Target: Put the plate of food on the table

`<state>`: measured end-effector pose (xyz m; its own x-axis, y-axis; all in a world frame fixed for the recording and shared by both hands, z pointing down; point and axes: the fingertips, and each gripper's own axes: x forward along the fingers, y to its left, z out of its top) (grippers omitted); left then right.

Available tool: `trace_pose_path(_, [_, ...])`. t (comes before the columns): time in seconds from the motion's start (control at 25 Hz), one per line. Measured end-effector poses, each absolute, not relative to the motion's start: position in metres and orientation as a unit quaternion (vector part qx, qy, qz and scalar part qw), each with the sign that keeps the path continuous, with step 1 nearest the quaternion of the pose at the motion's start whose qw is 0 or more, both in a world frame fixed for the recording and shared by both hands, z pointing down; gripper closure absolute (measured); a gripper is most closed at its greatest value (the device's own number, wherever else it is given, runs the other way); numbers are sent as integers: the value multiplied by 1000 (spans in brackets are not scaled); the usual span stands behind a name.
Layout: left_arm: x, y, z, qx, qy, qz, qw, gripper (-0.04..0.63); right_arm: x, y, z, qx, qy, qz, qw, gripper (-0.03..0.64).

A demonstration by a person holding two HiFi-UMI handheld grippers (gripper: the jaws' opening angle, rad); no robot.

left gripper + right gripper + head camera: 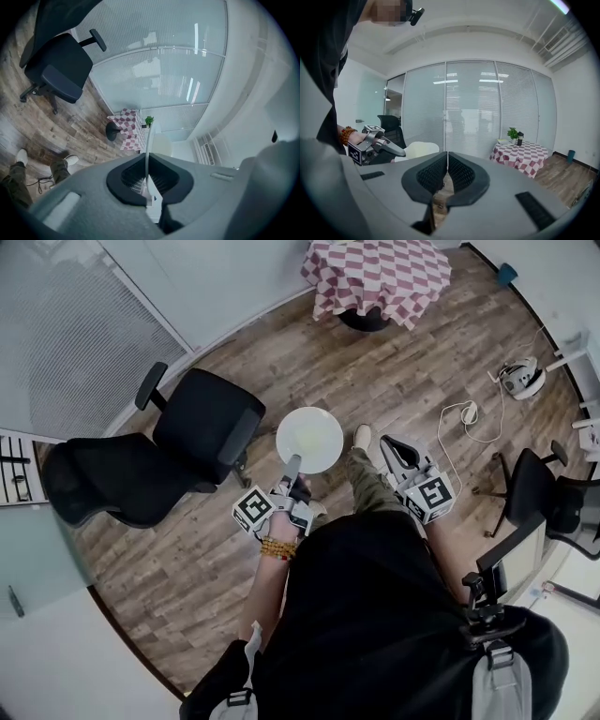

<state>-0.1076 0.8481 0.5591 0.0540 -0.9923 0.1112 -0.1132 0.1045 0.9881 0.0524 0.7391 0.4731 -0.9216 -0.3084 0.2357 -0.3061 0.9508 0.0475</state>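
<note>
My left gripper [293, 465] is shut on the near rim of a round white plate [310, 438], which I hold level above the wood floor. In the left gripper view the plate [149, 150] shows edge-on, pinched between the jaws. A pale yellowish patch lies on it; I cannot tell what food it is. The right gripper [392, 448] is shut and holds nothing, just right of the plate. In the right gripper view its jaws meet, and the plate [421, 149] shows at left. The round table [377, 276] with a red-and-white checked cloth stands far ahead.
Two black office chairs [202, 426] stand left of me, another chair [548, 498] at right. Cables and a white device [521, 379] lie on the floor at right. A small plant [512, 133] and a dark cup [520, 137] stand on the table. Glass partitions run behind it.
</note>
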Motion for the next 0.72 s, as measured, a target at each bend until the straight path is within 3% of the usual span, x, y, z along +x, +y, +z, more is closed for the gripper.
trace_pose_path(0.36, [-135, 745, 558, 508, -539, -429, 517, 583, 21, 626, 502, 166, -979, 34, 113, 604])
trace_pose_path(0.72, [-145, 636, 556, 517, -527, -437, 514, 583, 47, 517, 506, 205, -972, 37, 113, 604])
